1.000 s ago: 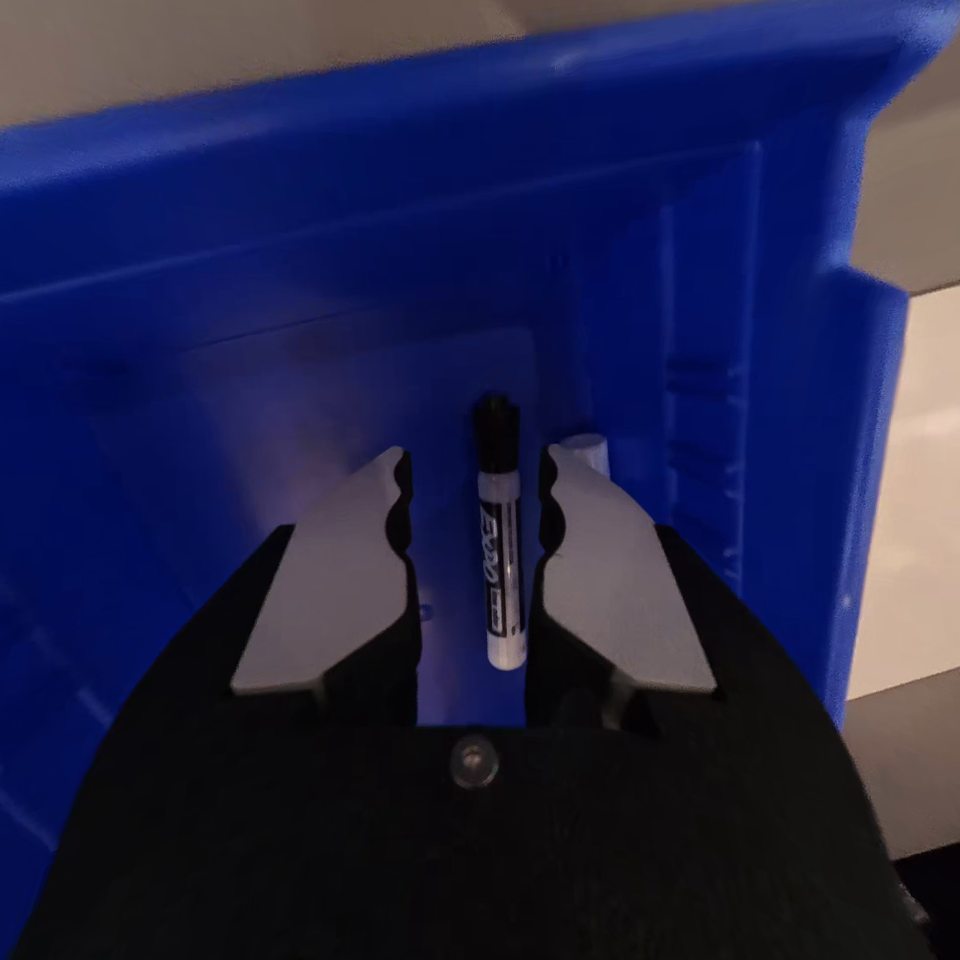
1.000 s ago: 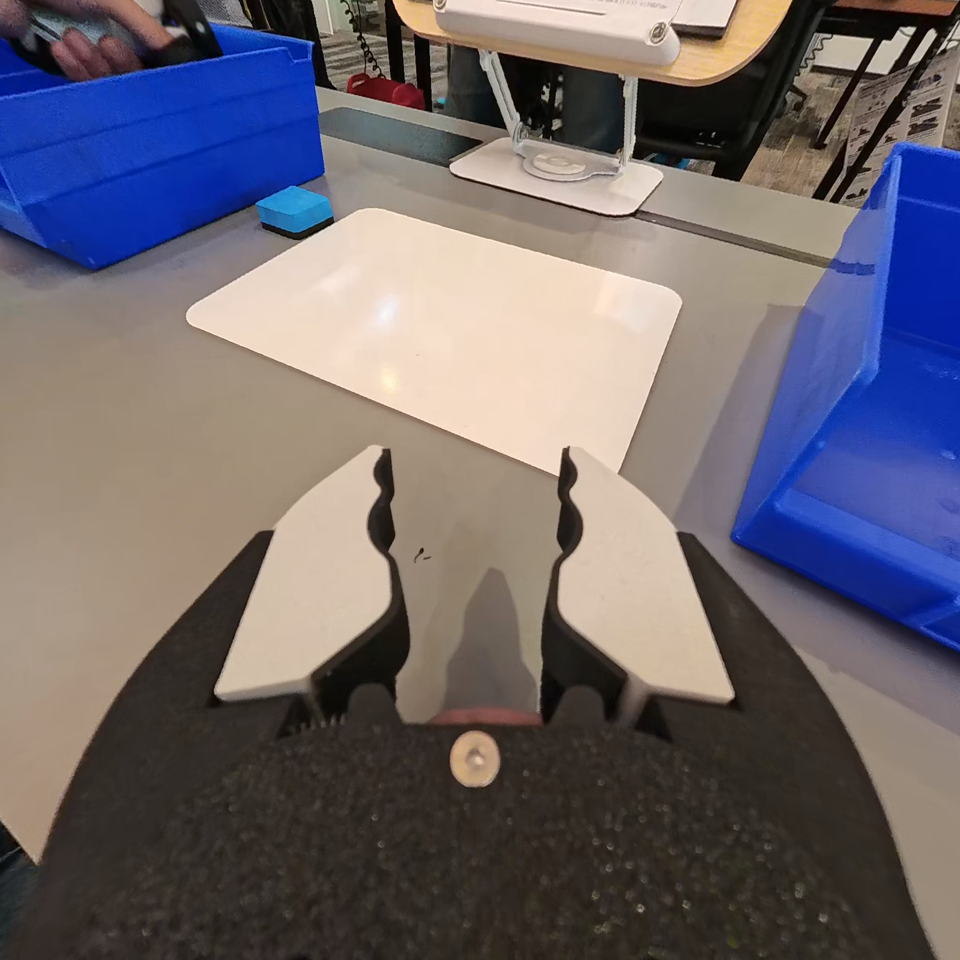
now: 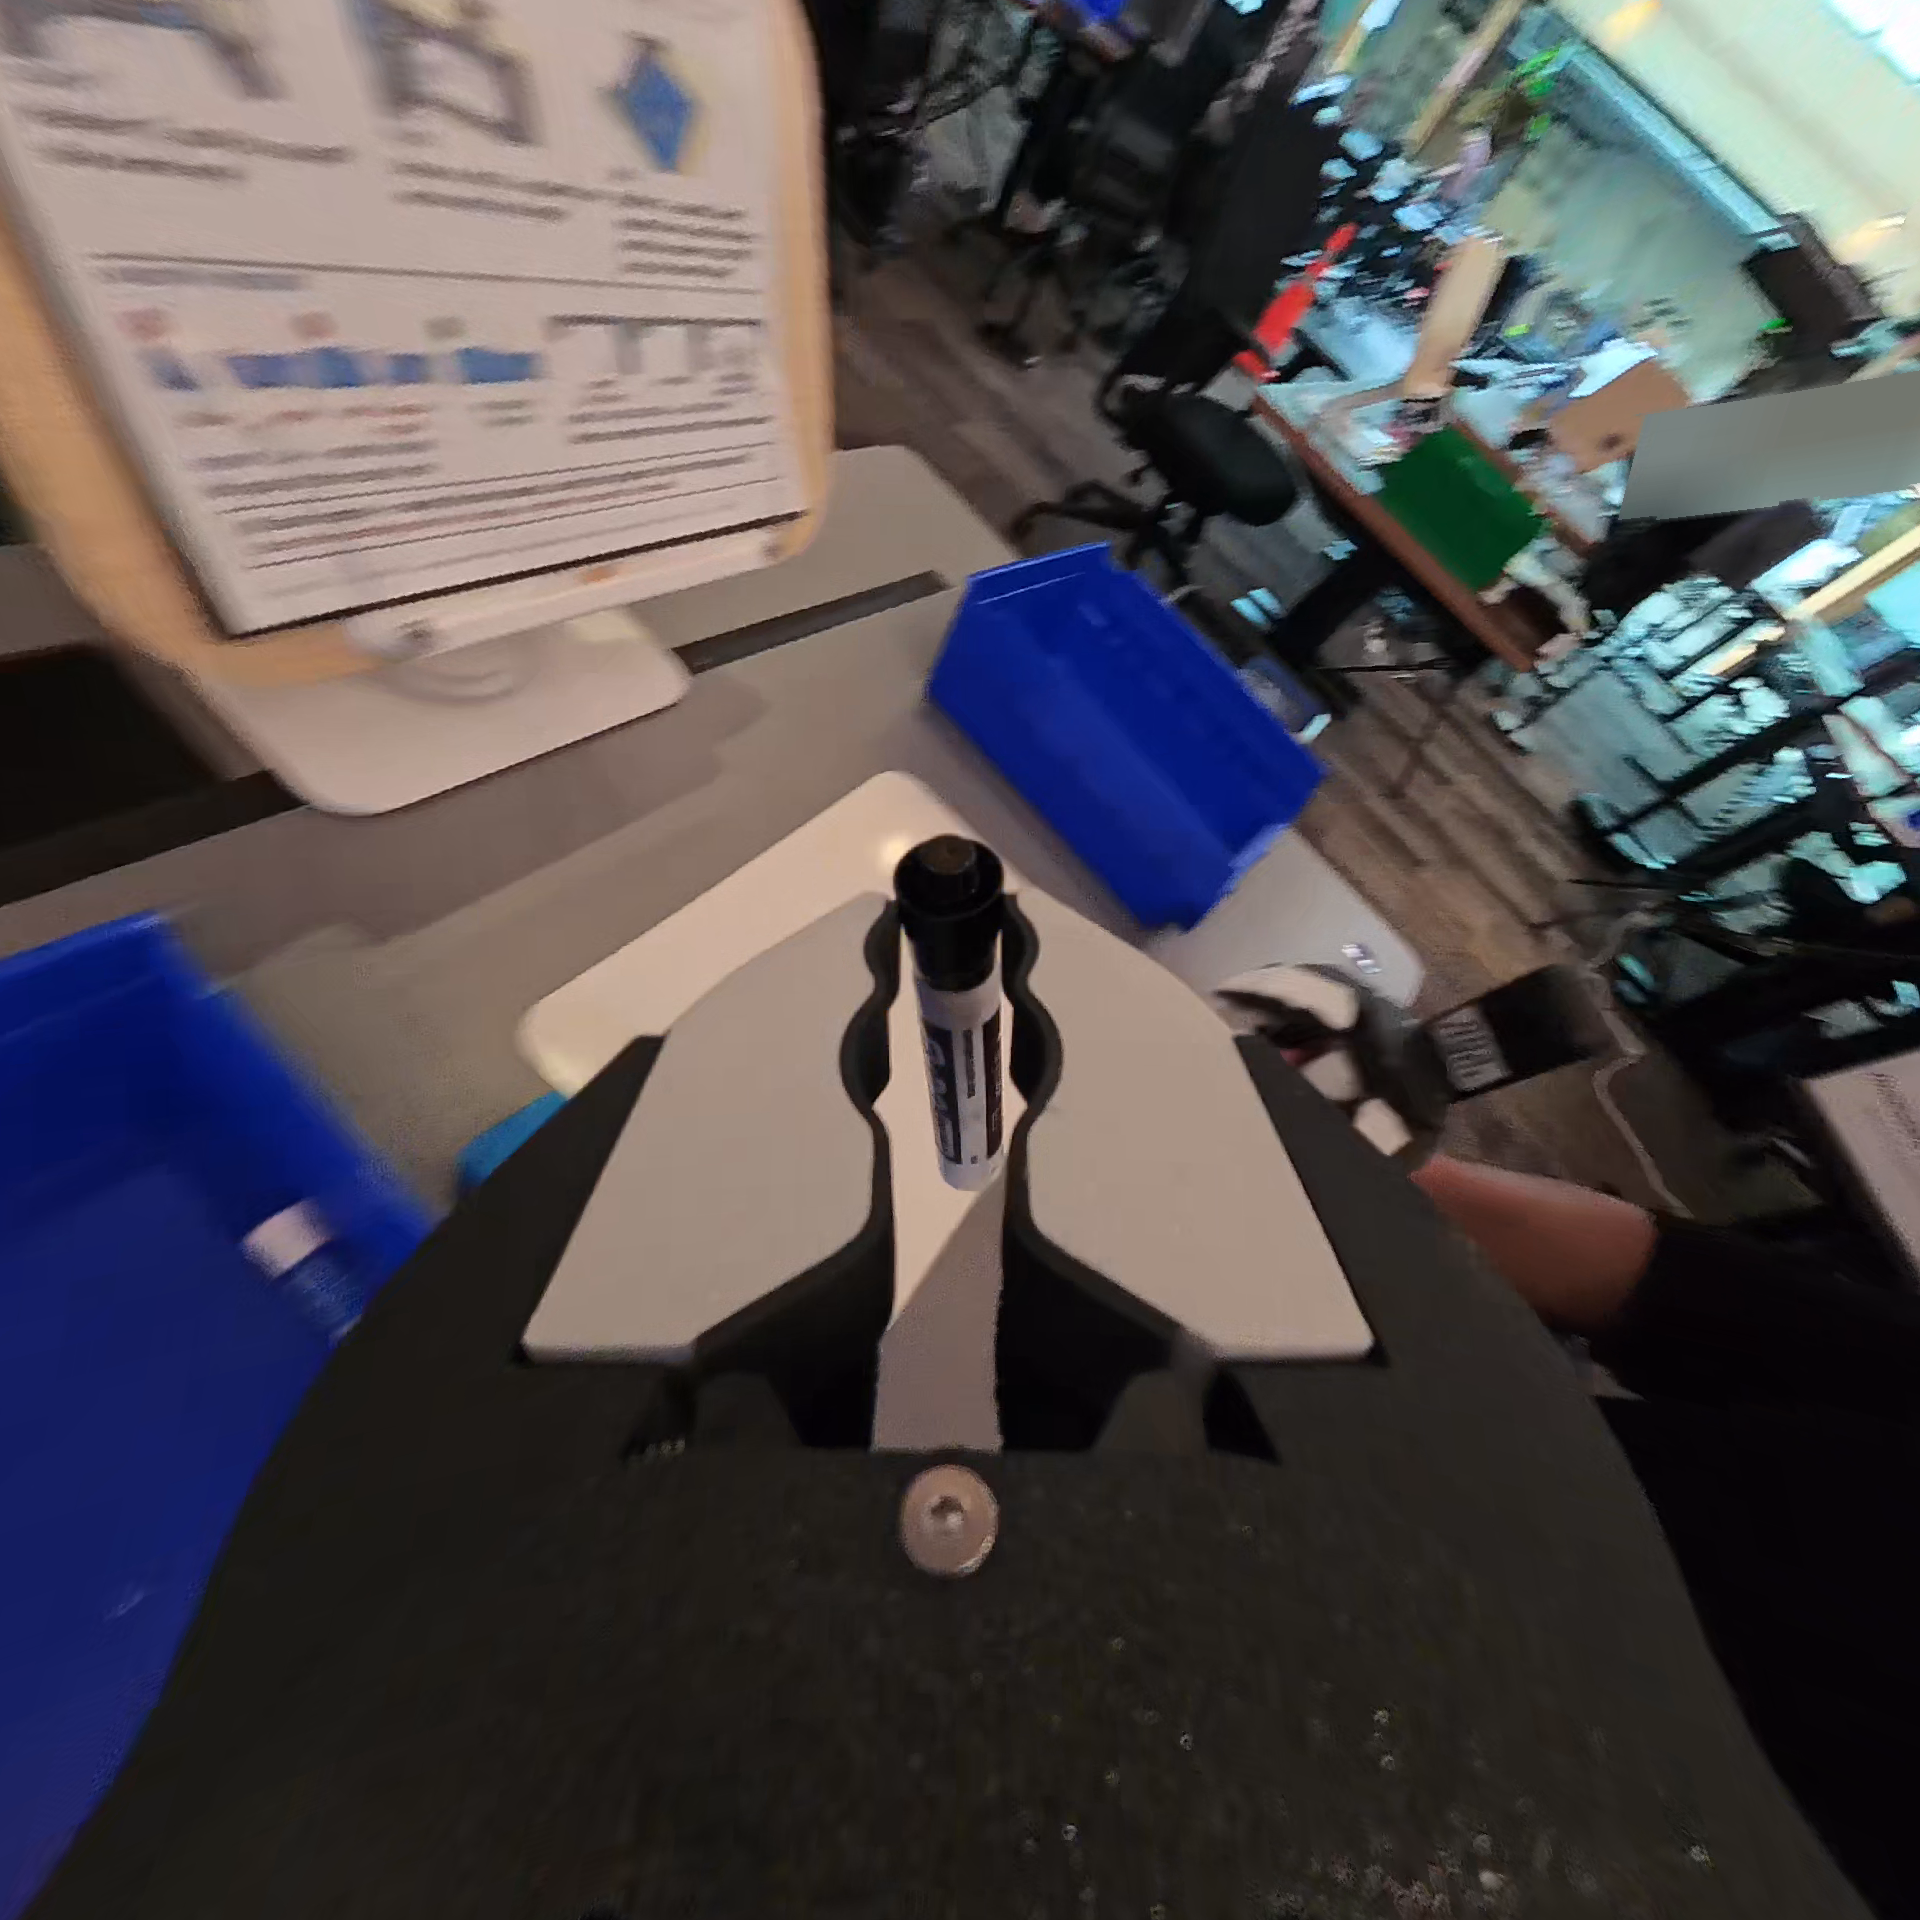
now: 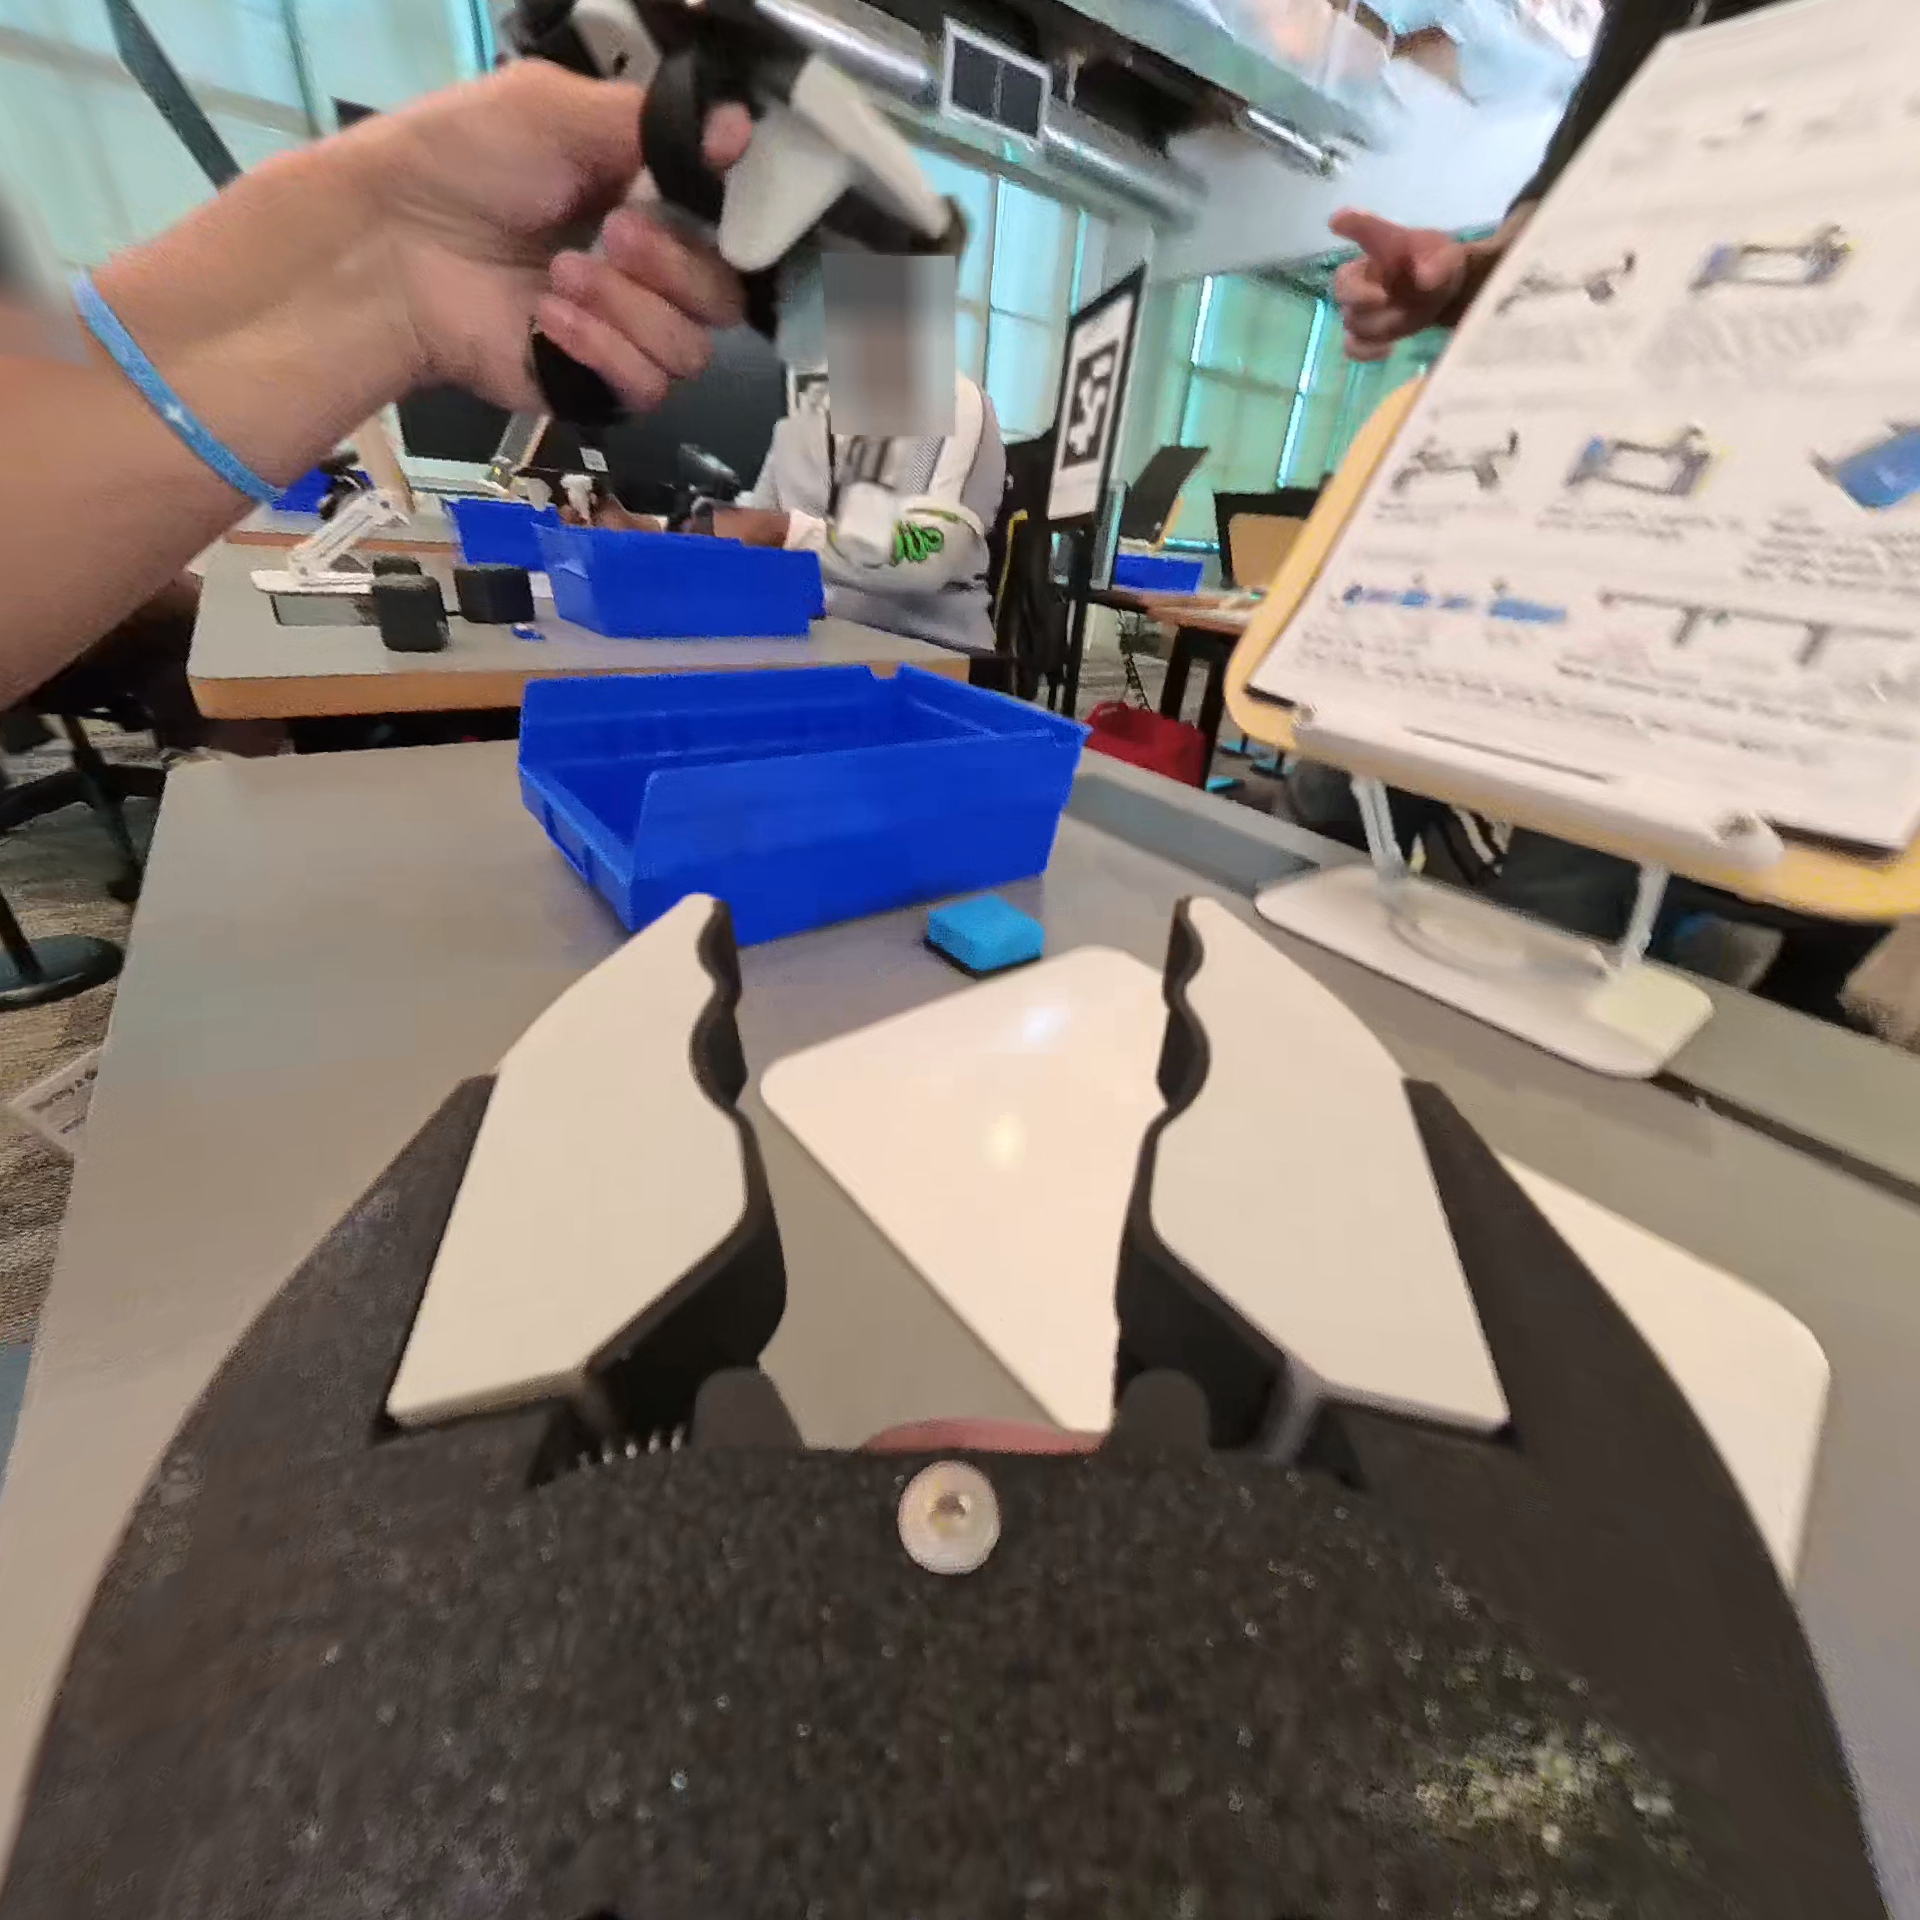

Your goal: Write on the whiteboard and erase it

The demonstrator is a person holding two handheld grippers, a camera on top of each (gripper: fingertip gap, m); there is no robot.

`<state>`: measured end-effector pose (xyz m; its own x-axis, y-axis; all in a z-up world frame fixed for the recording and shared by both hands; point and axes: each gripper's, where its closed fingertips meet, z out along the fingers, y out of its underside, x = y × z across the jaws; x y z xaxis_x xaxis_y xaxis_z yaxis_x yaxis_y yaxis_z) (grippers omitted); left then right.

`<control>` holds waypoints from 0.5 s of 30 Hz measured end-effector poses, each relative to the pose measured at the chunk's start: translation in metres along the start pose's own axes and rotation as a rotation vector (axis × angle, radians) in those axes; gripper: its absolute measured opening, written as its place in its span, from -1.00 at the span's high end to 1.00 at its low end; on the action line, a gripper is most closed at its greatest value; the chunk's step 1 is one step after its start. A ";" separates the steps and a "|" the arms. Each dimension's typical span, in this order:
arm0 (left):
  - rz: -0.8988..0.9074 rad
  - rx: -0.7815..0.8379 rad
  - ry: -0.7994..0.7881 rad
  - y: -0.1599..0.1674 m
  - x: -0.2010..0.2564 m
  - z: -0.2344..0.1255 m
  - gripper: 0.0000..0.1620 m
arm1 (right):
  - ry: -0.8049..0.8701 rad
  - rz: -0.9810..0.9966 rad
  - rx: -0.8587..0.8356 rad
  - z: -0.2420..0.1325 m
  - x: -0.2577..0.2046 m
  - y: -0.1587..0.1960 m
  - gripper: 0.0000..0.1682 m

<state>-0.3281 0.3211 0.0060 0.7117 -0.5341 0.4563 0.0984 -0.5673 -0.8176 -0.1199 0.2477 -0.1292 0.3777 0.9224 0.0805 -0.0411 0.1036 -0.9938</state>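
- Left wrist view: the left gripper has a coarse black foam body and two smooth pale grey fingers with wavy black rubber edges, and these are clamped on a marker
- The marker is a slim cylinder with a white printed barrel and a glossy black cap; the cap points away from the camera and pokes out past the fingertips
- Beneath the fingers lies the whiteboard, a flat, shiny white sheet with rounded corners, resting on the matte grey table
- At the lower left is the moulded wall of a blue bin, blurred; a second blue bin sits beyond the whiteboard's far corner
- Farther back, a printed sheet on a stand rises on a white base
- Right wrist view: the right gripper, of the same build, has its fingers spread wide with nothing between them
- The whiteboard shows through that gap; its surface reflects ceiling light
- Just past its far corner sits the eraser, a small rounded blue block on a dark base, next to an open blue bin
- Upper left, a hand with a blue wristband grips the left gripper's handle
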 end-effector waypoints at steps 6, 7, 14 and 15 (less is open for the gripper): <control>-0.094 0.017 0.279 -0.001 0.102 0.079 0.79 | 0.128 -0.083 0.115 0.047 0.013 -0.030 0.10; -0.121 0.014 0.318 0.002 0.112 0.091 0.79 | 0.166 -0.090 0.149 0.047 0.017 -0.037 0.12; -0.272 -0.014 0.473 0.036 0.142 0.150 0.79 | 0.328 -0.123 0.350 0.019 0.037 -0.070 0.39; -0.289 -0.008 0.486 0.038 0.143 0.154 0.79 | 0.335 -0.127 0.348 0.016 0.040 -0.070 0.45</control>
<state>-0.1160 0.3195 -0.0141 0.2542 -0.5821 0.7723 0.2349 -0.7375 -0.6332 -0.1173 0.2831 -0.0554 0.6742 0.7298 0.1136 -0.2600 0.3784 -0.8884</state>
